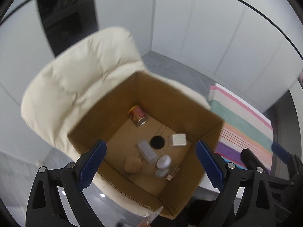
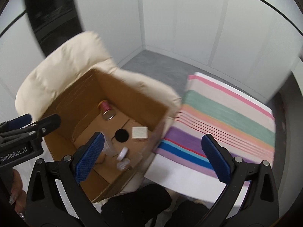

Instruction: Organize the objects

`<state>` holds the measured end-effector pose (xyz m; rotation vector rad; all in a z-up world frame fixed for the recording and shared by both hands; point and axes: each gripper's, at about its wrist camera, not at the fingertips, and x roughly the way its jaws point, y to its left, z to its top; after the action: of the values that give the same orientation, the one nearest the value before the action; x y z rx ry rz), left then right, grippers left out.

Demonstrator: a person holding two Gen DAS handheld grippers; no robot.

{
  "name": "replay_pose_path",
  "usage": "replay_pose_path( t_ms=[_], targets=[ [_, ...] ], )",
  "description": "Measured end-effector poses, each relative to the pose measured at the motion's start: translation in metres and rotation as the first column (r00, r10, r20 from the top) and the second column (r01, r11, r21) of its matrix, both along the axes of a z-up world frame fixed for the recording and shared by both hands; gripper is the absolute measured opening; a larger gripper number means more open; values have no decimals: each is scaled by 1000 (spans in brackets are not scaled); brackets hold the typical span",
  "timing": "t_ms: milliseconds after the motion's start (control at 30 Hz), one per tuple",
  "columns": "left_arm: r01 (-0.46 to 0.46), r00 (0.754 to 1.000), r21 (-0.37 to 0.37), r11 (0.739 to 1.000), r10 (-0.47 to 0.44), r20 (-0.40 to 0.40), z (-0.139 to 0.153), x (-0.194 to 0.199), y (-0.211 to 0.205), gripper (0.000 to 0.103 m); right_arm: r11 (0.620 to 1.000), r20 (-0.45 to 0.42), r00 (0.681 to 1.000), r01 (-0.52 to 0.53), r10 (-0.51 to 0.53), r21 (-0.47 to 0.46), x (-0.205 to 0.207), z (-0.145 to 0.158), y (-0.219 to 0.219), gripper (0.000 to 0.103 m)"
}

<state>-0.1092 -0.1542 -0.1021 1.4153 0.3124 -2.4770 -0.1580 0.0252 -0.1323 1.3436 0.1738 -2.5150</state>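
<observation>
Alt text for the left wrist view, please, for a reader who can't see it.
The open, empty left hand-held gripper hovers over an open cardboard box on a cream cushioned chair. Inside lie a red can on its side, a white cube and small pale containers; a striped cloth lies to the right.

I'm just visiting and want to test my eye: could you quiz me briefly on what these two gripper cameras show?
1. True or false: the red can lies on its side inside the cardboard box.
2. The box rests on: A) a cream cushioned chair B) the striped cloth C) bare floor.
3. Fill in: both the left gripper and right gripper are ____ and hold nothing.

Key: 1 true; 2 A; 3 open.
</observation>
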Motion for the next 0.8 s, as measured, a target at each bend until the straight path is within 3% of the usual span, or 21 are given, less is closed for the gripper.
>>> replay_pose_path(
  t_ms=[67, 167, 367, 500, 633, 800],
  targets=[
    [52, 999, -15, 999, -53, -6, 24, -3, 12, 96, 995, -15, 996, 93, -92, 20, 3, 23, 15, 103],
    [107, 992, -109, 988, -100, 72, 64, -9, 42, 96, 987, -42, 987, 158, -158, 6, 16, 60, 39, 103],
    [250, 965, -85, 964, -241, 99, 124, 13, 78, 96, 963, 33, 967, 255, -253, -90, 49, 123, 87, 103],
    [284, 958, -142, 948, -274, 84, 143, 47, 95, 97, 946, 59, 944, 325, -323, -14, 79, 141, 99, 103],
    [326, 944, -88, 941, -320, 81, 141, 73, 104, 97, 930, 90, 925, 368, -368, 17, 104, 142, 108, 103],
    [343, 937, -117, 932, -332, 105, 138, 80, 111, 97, 917, 109, 912, 399, -396, 1, 121, 144, 118, 103]
  ],
)
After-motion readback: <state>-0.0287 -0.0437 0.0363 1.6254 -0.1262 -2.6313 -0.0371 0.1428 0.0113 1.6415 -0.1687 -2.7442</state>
